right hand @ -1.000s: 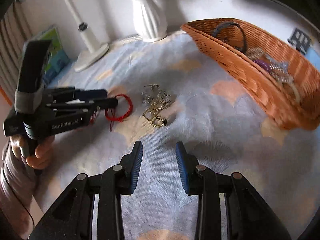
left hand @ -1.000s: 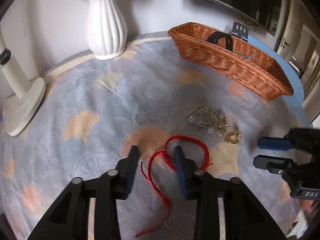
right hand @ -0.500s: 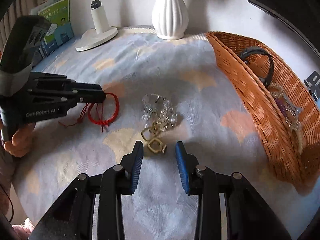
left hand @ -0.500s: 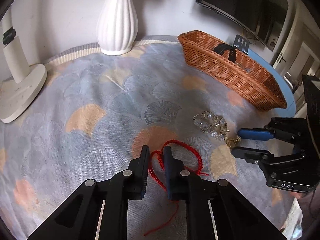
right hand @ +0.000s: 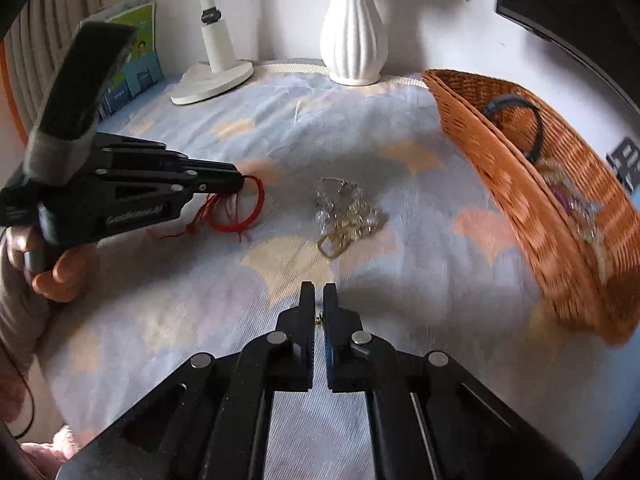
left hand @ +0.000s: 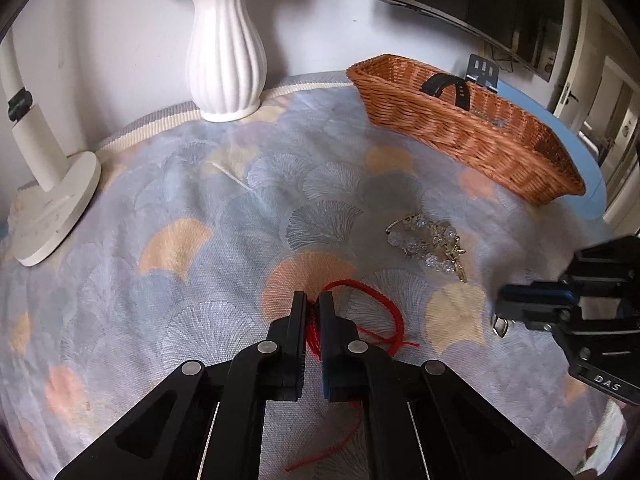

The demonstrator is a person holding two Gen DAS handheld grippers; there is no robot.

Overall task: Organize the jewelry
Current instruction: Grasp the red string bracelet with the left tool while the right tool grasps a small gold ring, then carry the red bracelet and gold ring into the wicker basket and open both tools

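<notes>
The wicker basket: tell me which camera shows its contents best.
The right wrist view. It looks over the wicker basket rim into the inside, showing a black band and blurred, tangled jewelry pieces. The left wrist view sees mostly the basket's outer wall, with only the band's top poking above the rim.

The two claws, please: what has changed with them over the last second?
The left claw closed on the red string bracelet. The right claw closed on a small gold piece by the crystal chain, whose clasp end it had approached. The basket and vase stayed put.
</notes>
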